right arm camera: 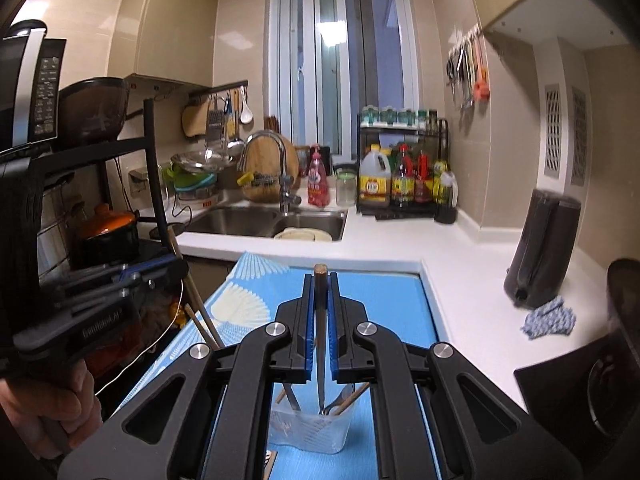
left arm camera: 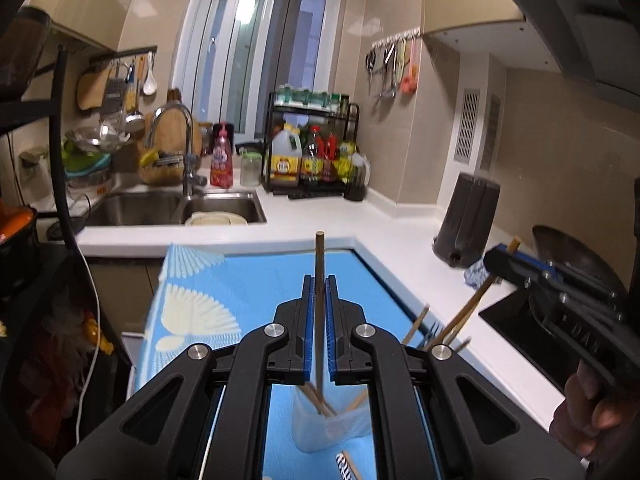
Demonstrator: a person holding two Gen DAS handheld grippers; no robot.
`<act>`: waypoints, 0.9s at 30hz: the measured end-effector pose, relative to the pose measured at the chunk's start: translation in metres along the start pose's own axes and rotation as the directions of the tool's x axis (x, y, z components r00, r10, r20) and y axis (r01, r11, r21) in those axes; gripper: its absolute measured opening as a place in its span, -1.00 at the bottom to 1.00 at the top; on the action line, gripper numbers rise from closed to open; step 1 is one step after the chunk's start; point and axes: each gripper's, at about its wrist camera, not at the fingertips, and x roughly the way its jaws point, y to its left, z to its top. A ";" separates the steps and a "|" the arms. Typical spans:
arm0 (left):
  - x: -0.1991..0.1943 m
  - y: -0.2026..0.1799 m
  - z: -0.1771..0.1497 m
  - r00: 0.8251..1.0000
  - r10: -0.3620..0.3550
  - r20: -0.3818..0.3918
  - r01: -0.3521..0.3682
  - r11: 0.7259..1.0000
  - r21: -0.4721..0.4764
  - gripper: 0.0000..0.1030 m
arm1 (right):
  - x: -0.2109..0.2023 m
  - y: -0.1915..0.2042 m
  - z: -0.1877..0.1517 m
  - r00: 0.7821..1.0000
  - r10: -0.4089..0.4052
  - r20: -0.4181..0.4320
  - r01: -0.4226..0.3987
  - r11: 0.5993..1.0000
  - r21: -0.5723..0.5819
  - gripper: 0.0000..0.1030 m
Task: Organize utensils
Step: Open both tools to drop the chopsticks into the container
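Both grippers are over the blue mat (left arm camera: 208, 300) now, each pinching one utensil upright. The left gripper (left arm camera: 319, 292) has its pads pressed on a chopstick (left arm camera: 319, 256); the right gripper (right arm camera: 320, 292) clamps a wooden-handled utensil (right arm camera: 320, 320) whose metal end hangs down toward the cup (right arm camera: 308, 428), which kind I can't tell. The clear cup stands on the mat right below both tools, already holding chopsticks and a few metal pieces.

To do this well, I'd say: bring each tip inside the rim before letting go, keep the piece near vertical, and lower one hand at a time, because the two grippers are close and the cup mouth is narrow. The sticks leaning out of it could catch an incoming tip or tip the light cup.

Around it: white counter (right arm camera: 460, 264), sink (left arm camera: 168, 208), dark knife block (left arm camera: 466, 220), cooktop at right, blue cloth (right arm camera: 548, 316). One more utensil lies on the mat just before the cup.
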 end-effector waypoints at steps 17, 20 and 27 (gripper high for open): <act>-0.053 0.010 -0.017 0.997 0.022 0.073 -0.022 1.000 0.001 -0.39 | -0.073 -0.007 -0.035 0.995 -0.082 0.052 0.080 0.996 0.036 -0.56; -0.072 0.003 -0.032 0.995 0.050 0.089 -0.052 0.998 0.024 -0.39 | -0.099 0.001 -0.054 0.992 -0.091 0.090 0.088 0.995 0.043 -0.56; -0.104 -0.005 -0.076 0.994 0.091 0.065 -0.095 0.994 0.061 -0.39 | -0.124 0.026 -0.123 0.990 -0.129 0.054 0.129 0.992 0.010 -0.56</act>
